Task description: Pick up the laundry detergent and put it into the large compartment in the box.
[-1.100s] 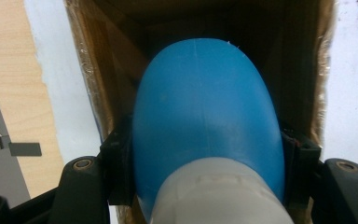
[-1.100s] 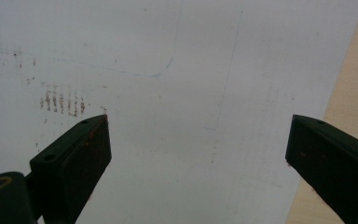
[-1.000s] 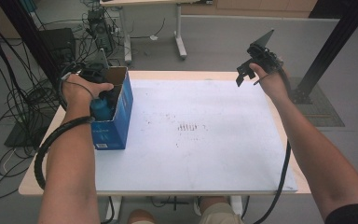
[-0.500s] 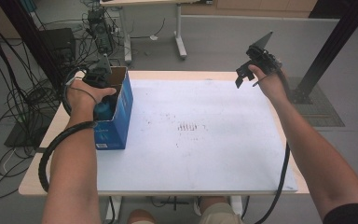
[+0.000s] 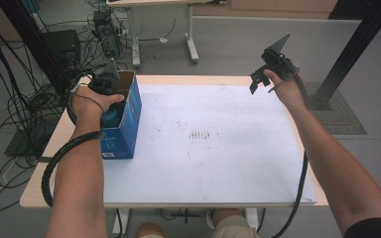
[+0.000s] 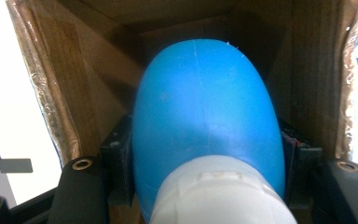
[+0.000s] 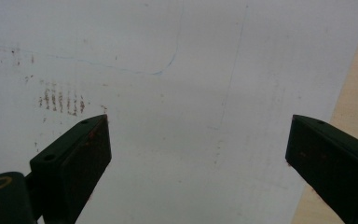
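Blue bottle (image 6: 205,126), seemingly clamped by the left gripper (image 6: 205,186), sits inside the box (image 5: 129,114) at nine o'clock; right gripper (image 7: 198,154) gapes empty.

No legible text, brand, number or sign. The blue box (image 5: 121,131) carries a small white label at its lower corner, too small to read. The white sheet (image 5: 213,148) on the desk bears only smudged marks, not characters.

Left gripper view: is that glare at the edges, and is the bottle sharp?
Left gripper view: the blue bottle looks soft, evenly lit, and the table beyond the cardboard box is blown out white. Right gripper view: the jaws look sharp, the white sheet evenly lit.
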`<state>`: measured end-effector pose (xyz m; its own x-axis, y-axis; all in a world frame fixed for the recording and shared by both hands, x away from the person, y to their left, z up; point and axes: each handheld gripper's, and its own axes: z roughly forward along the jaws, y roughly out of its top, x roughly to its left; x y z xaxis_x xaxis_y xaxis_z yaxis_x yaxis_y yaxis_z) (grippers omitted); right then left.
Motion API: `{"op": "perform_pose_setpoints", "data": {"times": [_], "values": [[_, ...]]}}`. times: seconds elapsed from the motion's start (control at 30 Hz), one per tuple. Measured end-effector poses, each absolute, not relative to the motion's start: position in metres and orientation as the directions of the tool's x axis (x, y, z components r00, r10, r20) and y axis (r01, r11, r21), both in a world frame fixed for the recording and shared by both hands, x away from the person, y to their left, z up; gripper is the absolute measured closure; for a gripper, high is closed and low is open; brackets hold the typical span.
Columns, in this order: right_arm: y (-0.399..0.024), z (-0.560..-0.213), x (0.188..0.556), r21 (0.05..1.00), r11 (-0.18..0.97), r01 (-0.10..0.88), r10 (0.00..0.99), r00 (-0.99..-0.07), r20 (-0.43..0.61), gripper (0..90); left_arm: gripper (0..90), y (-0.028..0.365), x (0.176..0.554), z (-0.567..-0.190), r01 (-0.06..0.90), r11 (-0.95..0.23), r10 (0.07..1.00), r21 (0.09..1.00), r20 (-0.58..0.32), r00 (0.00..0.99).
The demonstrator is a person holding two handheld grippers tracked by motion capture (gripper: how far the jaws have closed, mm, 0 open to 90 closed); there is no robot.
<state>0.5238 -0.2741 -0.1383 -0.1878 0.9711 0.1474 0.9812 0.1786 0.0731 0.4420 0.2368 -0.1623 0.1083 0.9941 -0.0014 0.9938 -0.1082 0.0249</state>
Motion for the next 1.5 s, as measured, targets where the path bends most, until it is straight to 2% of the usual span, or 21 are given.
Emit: {"op": "perform_pose_setpoints", "data": {"times": [1.5], "values": [[-0.2764, -0.1361, 0.5216, 0.076, 0.173, 0.982, 0.972, -0.183, 0.149, 6.5, 36.8, 0.2375, 0.437, -0.163, 0.994, -0.103, 0.995, 0.047, -0.004, 0.103]]}}
